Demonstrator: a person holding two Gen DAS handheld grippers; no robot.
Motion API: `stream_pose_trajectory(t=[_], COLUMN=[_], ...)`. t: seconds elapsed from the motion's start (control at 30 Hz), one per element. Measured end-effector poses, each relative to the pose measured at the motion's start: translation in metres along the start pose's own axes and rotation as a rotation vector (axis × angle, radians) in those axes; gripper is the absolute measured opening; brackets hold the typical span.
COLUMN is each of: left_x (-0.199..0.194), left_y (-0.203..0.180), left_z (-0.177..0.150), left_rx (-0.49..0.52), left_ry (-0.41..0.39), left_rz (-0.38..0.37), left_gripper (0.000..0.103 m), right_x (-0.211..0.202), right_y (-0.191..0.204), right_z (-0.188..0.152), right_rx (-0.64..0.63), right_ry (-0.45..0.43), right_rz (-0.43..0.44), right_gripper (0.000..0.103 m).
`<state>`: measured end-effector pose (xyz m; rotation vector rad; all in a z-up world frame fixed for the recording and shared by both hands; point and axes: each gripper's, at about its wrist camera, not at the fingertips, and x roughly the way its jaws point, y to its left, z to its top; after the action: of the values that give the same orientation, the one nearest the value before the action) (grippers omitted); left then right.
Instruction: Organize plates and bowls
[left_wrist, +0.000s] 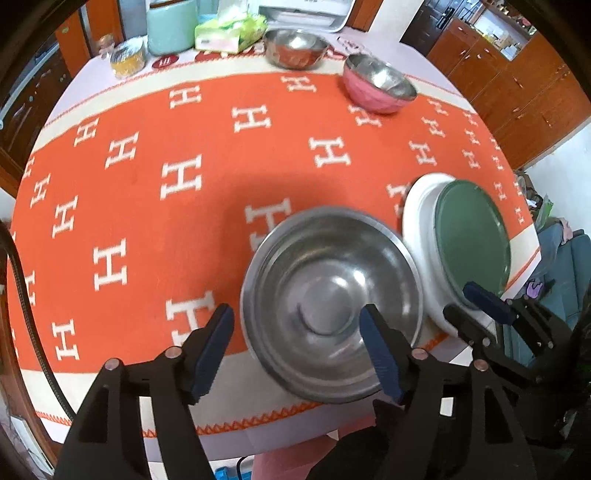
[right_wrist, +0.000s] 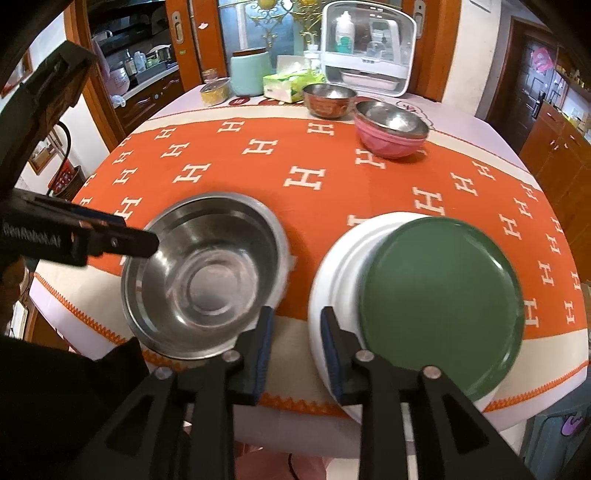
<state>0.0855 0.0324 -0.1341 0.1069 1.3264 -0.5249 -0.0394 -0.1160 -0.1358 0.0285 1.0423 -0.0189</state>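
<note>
Nearest the front edge of the desk (right_wrist: 498, 122): a round steel bowl (left_wrist: 328, 306), shiny and smooth, with a flat circular base and a thin rolled rim, slightly blurred. Just to its right, a white plate (right_wrist: 332, 280), glossy, with a stepped rim, carrying a flat dark green plate (right_wrist: 439, 306) shifted toward its right side and overhanging there. Both resting on an orange woven cloth (left_wrist: 147, 206) patterned with white H shapes, bordered by a cream band and an orange zigzag stitch. Further back, a pink bowl (right_wrist: 388, 142) with a steel bowl nested inside, and behind it another steel bowl (right_wrist: 327, 99) with a reddish reflection on its side. Along the far edge, a mint green canister (right_wrist: 249, 72), a pack of tissues (right_wrist: 291, 85), a small yellow tin (right_wrist: 214, 92) and a white plastic case (right_wrist: 369, 48). Left gripper (left_wrist: 297, 354) with jaws spread wide apart, one blue-padded finger over the bowl's inside, the other over the cloth to the bowl's left, clamping nothing. Right gripper (right_wrist: 295, 350) with jaws parted around a narrow gap, hanging between the steel bowl and the white plate, right finger at the white plate's near-left rim, gripping nothing; whether that finger touches the rim unclear.
</note>
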Motion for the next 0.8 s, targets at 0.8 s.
stream_pose_trajectory(t=[0.8], left_x=[-0.051], left_y=[-0.102], left_z=[0.1], left_rx=[-0.04], left_ry=[-0.215], left_rz=[0.034], left_gripper=[0.075], right_x=[-0.058], right_y=[-0.179], right_z=[0.113], right_rx=[0.213], right_ry=[-0.214], right_rz=[0.064], right_gripper=[0.06])
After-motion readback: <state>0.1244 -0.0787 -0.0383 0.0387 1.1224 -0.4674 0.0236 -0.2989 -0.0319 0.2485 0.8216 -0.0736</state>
